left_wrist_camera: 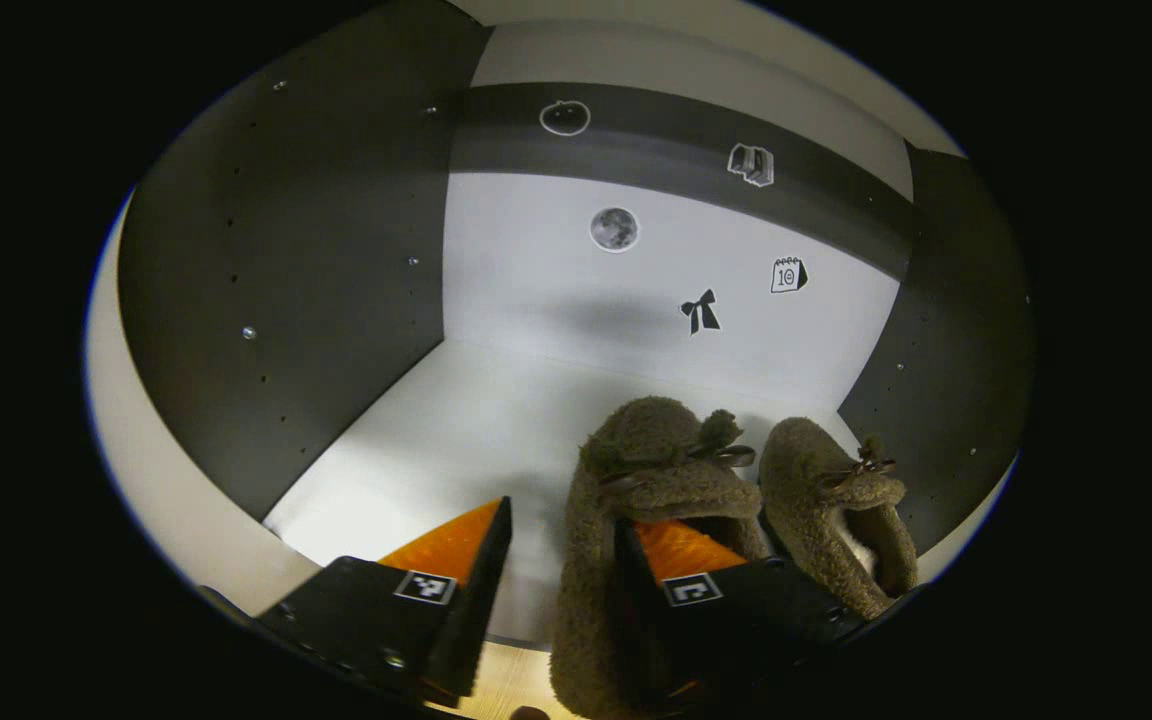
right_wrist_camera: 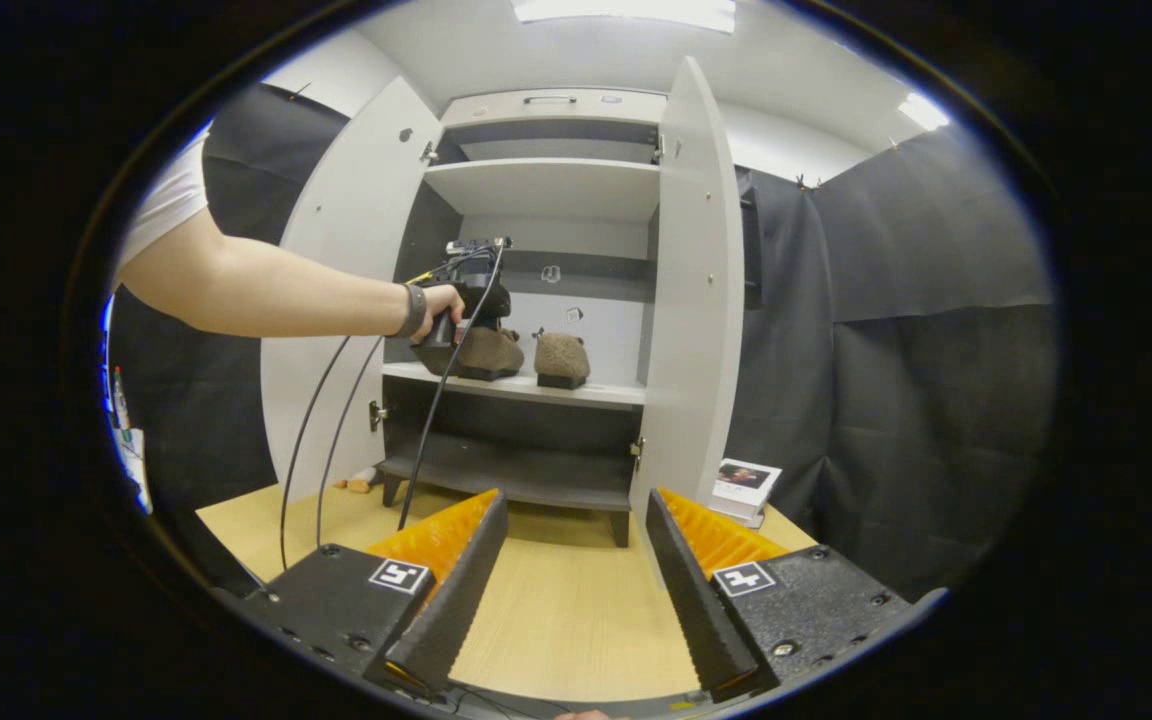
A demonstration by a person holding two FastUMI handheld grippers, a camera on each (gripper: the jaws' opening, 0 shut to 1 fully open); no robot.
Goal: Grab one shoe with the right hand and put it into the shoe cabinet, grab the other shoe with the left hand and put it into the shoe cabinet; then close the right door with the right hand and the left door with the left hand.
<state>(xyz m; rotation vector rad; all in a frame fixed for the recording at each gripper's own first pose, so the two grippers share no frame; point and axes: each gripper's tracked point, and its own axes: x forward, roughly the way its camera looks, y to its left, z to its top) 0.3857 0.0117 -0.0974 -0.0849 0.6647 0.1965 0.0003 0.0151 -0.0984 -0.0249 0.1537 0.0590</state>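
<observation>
Two fuzzy brown slippers stand side by side on the cabinet's middle shelf (left_wrist_camera: 436,440). In the left gripper view my left gripper (left_wrist_camera: 564,515) is open at the nearer slipper (left_wrist_camera: 656,450): one finger sits in its opening and the other is clear of its outer side. The second slipper (left_wrist_camera: 816,460) is to its right. The right gripper view shows the shoe cabinet (right_wrist_camera: 546,190) with both doors open, a hand holding the left gripper (right_wrist_camera: 466,300) over one slipper (right_wrist_camera: 491,352), and the other slipper (right_wrist_camera: 562,358) beside it. My right gripper (right_wrist_camera: 576,560) hangs open and empty above the wooden floor.
The left door (right_wrist_camera: 346,280) and right door (right_wrist_camera: 696,300) swing out toward me. A book (right_wrist_camera: 744,485) lies on the floor by the right door. Cables (right_wrist_camera: 336,420) hang from the left gripper in front of the lower shelf. Dark cloth walls surround the cabinet.
</observation>
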